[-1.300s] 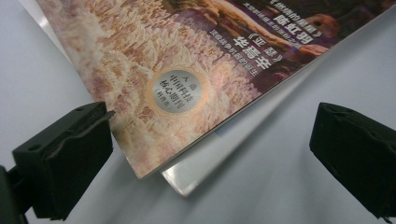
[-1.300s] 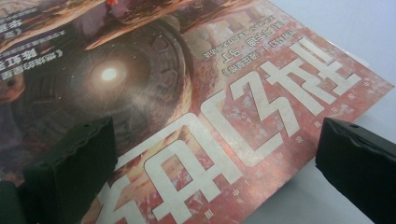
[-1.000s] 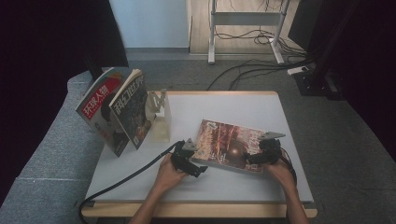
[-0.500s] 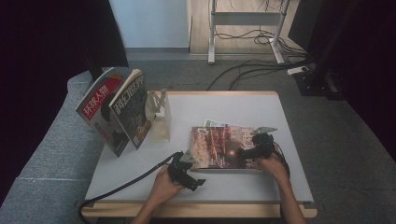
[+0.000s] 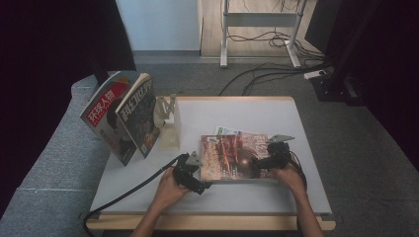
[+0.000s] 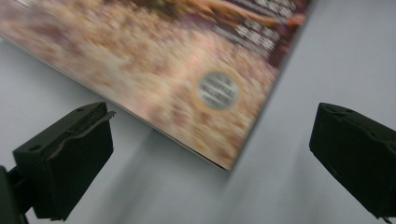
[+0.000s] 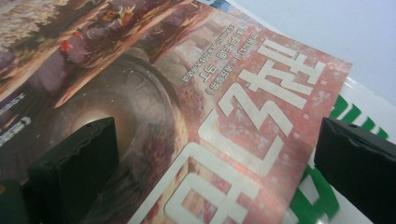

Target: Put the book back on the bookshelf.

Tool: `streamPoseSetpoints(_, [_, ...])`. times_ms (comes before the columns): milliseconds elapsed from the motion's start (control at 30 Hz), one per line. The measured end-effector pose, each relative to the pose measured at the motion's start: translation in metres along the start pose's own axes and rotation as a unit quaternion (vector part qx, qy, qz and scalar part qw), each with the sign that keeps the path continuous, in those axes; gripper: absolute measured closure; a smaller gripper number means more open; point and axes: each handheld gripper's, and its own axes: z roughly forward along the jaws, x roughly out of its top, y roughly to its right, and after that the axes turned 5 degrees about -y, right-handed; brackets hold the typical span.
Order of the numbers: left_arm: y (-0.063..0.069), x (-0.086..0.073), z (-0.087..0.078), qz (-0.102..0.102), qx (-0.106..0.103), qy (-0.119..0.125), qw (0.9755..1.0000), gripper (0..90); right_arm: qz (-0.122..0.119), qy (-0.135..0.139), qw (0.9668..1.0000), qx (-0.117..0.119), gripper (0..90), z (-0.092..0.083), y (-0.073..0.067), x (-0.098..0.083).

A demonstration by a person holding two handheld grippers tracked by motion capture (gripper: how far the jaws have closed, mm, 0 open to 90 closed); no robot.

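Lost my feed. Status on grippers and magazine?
Left gripper open at red-covered magazine corner. Right gripper open over cover. Green-and-white magazine beneath. Nothing blocking.

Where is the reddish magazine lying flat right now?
In the high view the reddish magazine lies flat on the table's near right part, between the left gripper and the right gripper, on top of a green-and-white paper.

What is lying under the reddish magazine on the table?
Under the reddish magazine lies another publication, white with green print. Only its far edge peeks out, also seen from above. Its title and the rest of the cover are hidden.
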Motion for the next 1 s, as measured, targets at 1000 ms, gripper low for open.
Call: streamPoseSetpoints(1000, [-0.053, 0.082, 0.027, 0.029, -0.007, -0.008, 0.9995, 0.0, -0.013, 0.019, 0.9997, -0.008, 1.3, -0.046, -0.016, -0.032])
